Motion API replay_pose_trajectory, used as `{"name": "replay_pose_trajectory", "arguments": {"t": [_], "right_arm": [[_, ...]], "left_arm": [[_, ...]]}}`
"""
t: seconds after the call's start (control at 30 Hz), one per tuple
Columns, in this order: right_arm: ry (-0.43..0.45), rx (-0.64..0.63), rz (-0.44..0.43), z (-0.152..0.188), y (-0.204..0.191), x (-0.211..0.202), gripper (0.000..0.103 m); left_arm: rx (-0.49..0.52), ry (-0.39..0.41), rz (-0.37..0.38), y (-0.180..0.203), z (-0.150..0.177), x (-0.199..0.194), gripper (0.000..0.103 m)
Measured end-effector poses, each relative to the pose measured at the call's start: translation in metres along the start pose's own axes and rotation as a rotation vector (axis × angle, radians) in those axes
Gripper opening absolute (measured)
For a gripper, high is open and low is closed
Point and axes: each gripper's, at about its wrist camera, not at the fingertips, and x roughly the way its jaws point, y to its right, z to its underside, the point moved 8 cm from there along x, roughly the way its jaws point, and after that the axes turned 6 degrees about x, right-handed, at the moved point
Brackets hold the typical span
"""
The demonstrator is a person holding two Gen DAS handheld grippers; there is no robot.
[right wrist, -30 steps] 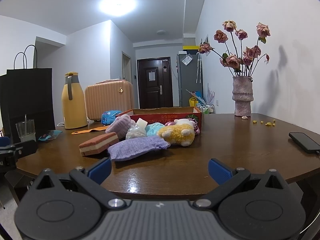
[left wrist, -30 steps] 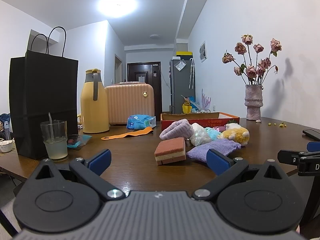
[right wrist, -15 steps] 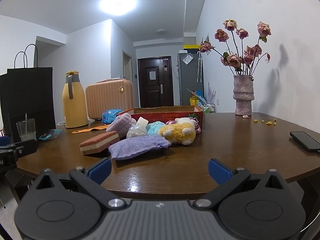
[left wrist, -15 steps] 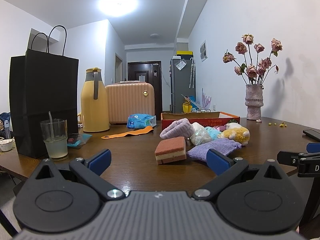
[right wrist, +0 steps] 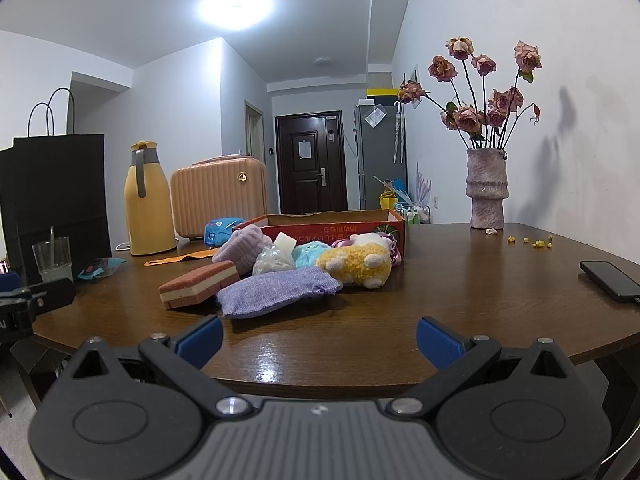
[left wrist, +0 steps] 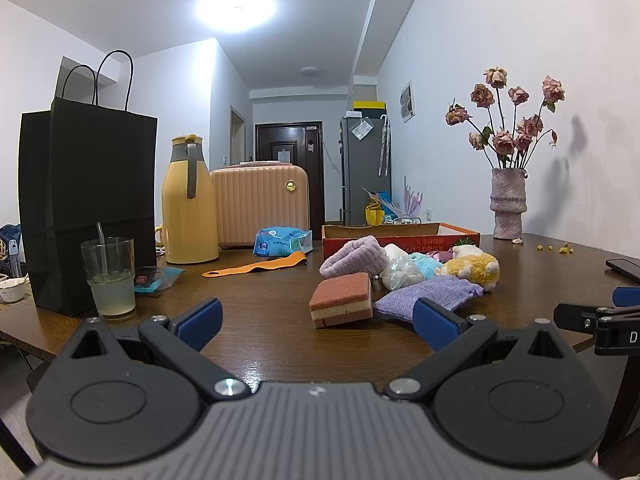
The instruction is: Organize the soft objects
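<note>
A pile of soft things lies mid-table in front of a red cardboard box [left wrist: 400,236] [right wrist: 340,226]: a brown sponge [left wrist: 342,300] [right wrist: 198,284], a purple cloth pouch [left wrist: 426,294] [right wrist: 276,290], a lilac knitted roll [left wrist: 352,256] [right wrist: 240,244], a clear bag [right wrist: 274,264], a teal plush [right wrist: 310,252] and a yellow plush [left wrist: 474,268] [right wrist: 358,266]. My left gripper [left wrist: 318,320] is open and empty, short of the sponge. My right gripper [right wrist: 320,338] is open and empty at the table's near edge, short of the pouch.
At the left stand a black paper bag [left wrist: 86,204], a glass with a straw [left wrist: 110,276], a yellow jug [left wrist: 188,204] and a pink case [left wrist: 260,204]. An orange strip [left wrist: 256,266] and wipes pack [left wrist: 282,242] lie nearby. A flower vase [right wrist: 486,194] and phone [right wrist: 610,280] are right.
Both views have crept slightly forward toward the pile. Nothing on the table has moved and both grippers stay open.
</note>
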Motion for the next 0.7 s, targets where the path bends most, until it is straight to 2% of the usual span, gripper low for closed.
{"name": "replay_pose_trajectory", "arguments": {"t": [0.7], "right_arm": [[-0.002, 0.006, -0.004, -0.0002, -0.0013, 0.0029, 0.103]], "left_arm": [[-0.005, -0.006, -0.004, -0.001, 0.002, -0.0004, 0.103]]}}
